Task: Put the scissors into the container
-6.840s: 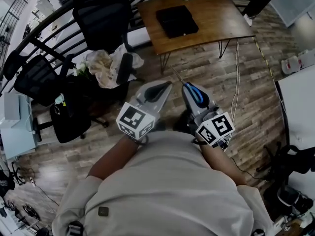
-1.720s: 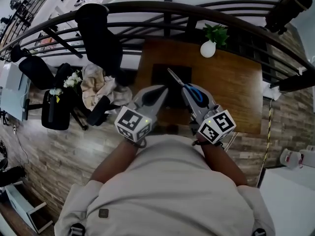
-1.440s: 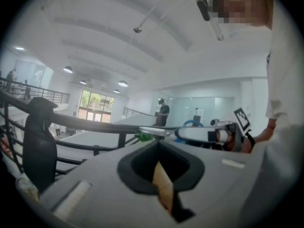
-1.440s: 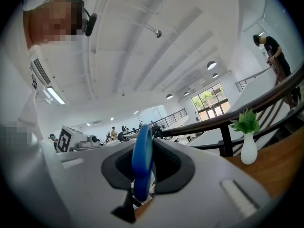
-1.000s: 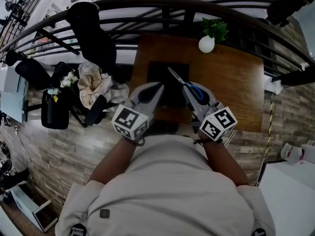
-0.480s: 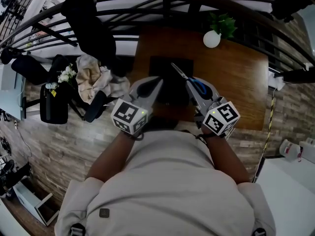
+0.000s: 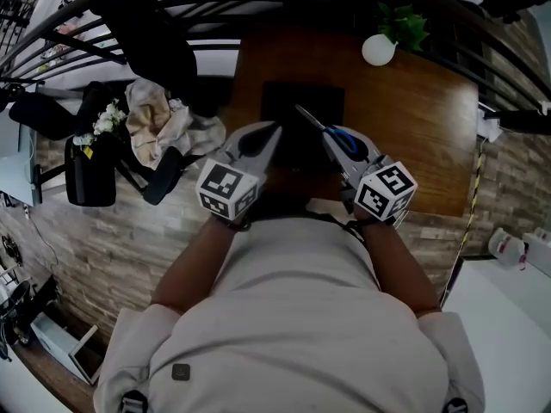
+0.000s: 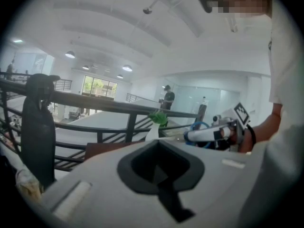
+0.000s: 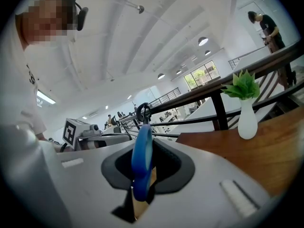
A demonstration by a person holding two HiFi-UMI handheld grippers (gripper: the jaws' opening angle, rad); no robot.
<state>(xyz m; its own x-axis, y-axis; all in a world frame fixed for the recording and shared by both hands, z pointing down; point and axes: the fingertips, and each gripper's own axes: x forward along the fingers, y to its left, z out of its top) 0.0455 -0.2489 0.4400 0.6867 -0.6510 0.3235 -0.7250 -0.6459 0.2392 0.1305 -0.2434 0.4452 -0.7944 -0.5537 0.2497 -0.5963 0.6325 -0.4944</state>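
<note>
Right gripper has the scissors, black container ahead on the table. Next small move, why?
Probably ease the right gripper forward and down toward the black container. Its jaws clamp the scissors by the blue handle, and in the head view only the blade tips overlap the container.

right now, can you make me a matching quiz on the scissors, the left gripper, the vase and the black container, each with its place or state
Things:
1. scissors
2. left gripper
3. white vase
4. black container

Places or states:
a. at the far edge of the wooden table, by the railing
b. shut, with nothing in it
c. clamped in the right gripper, blades pointing away from the person
d. lying on the table ahead of both grippers

Pairs: 1-c, 2-b, 3-a, 4-d
</note>
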